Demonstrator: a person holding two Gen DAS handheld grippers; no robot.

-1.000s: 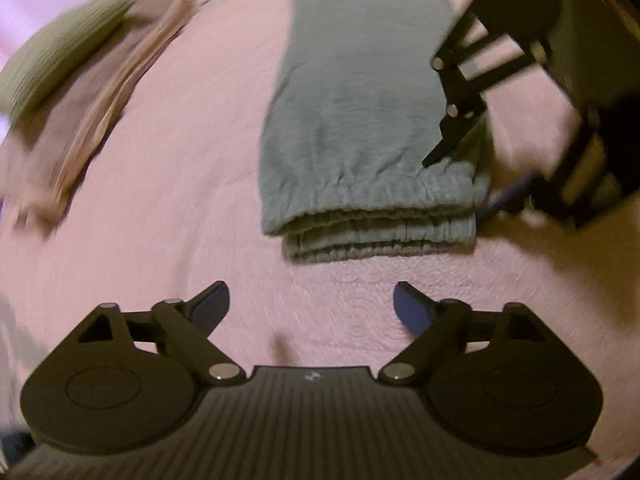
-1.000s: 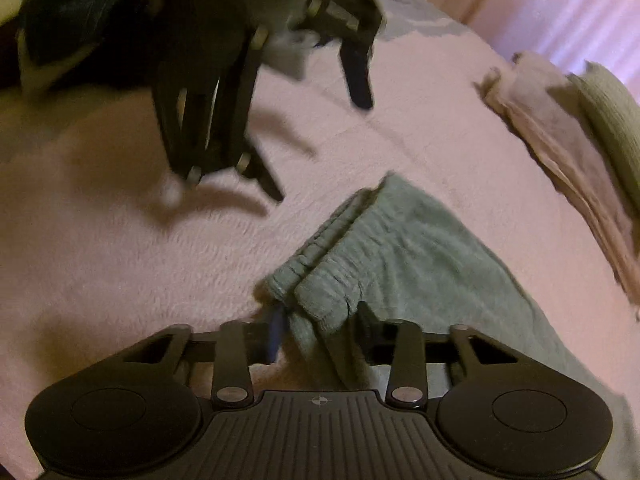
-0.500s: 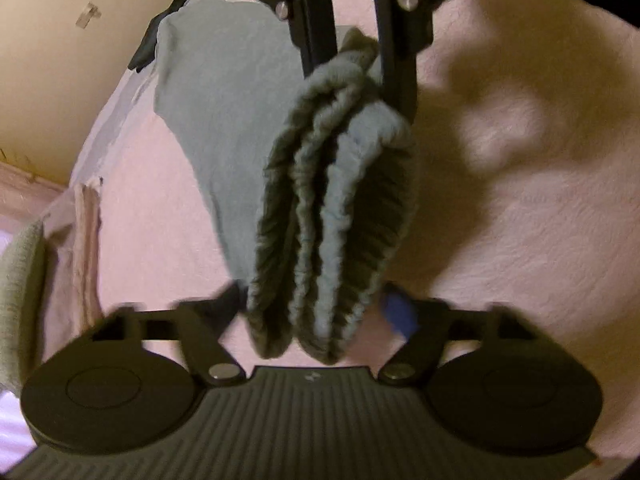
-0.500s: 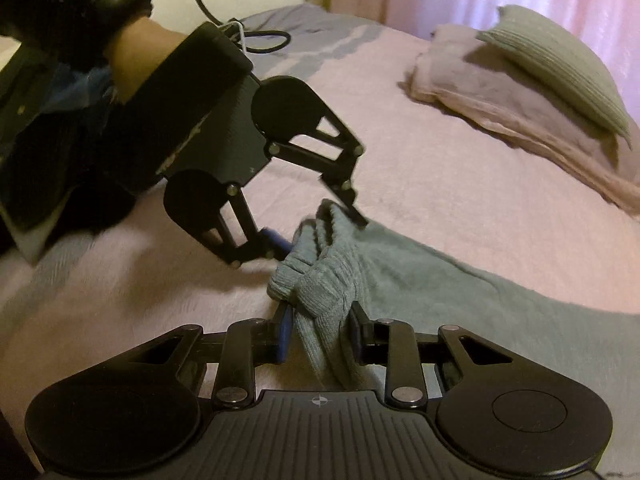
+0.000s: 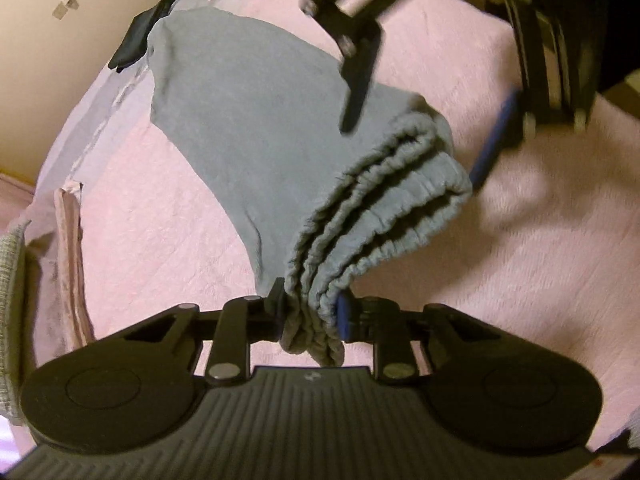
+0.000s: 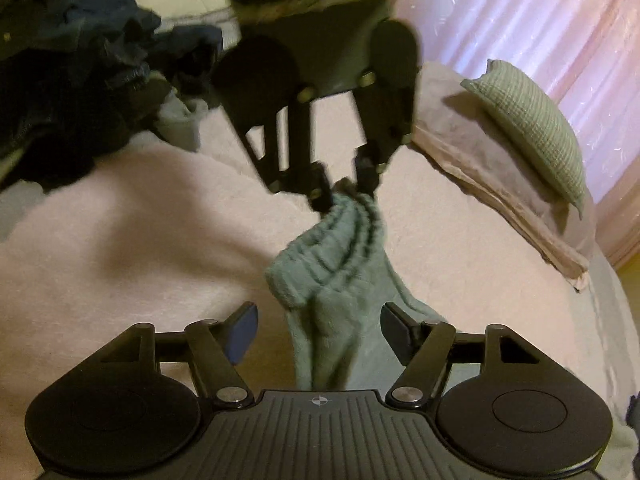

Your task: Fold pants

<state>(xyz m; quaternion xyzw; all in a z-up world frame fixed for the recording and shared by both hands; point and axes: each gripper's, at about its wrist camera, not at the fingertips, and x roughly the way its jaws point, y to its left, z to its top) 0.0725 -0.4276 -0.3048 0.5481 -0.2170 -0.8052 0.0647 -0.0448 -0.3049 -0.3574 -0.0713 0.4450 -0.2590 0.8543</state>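
Observation:
The grey-green sweatpants [image 5: 248, 120] lie folded lengthwise on the pink bedspread, with the gathered elastic end lifted off it. My left gripper [image 5: 310, 308] is shut on one corner of that stacked elastic end. The right wrist view shows it from the front, with the left gripper [image 6: 344, 190] pinching the top of the raised pants [image 6: 332, 264]. My right gripper [image 6: 320, 332] is open, its fingers on either side of the hanging cloth without touching it. In the left wrist view the right gripper [image 5: 412, 152] hovers open over the far corner of the elastic end.
A green pillow [image 6: 532, 128] rests on a folded brownish blanket [image 6: 480, 184] at the right. A pile of dark clothes [image 6: 72, 80] sits at the back left. A small black object [image 5: 140, 36] lies near the bed's far edge. Pink curtains hang behind.
My left gripper has shut on the elastic end it was reaching around. My right gripper has opened and let go of that end, which now hangs from the left gripper.

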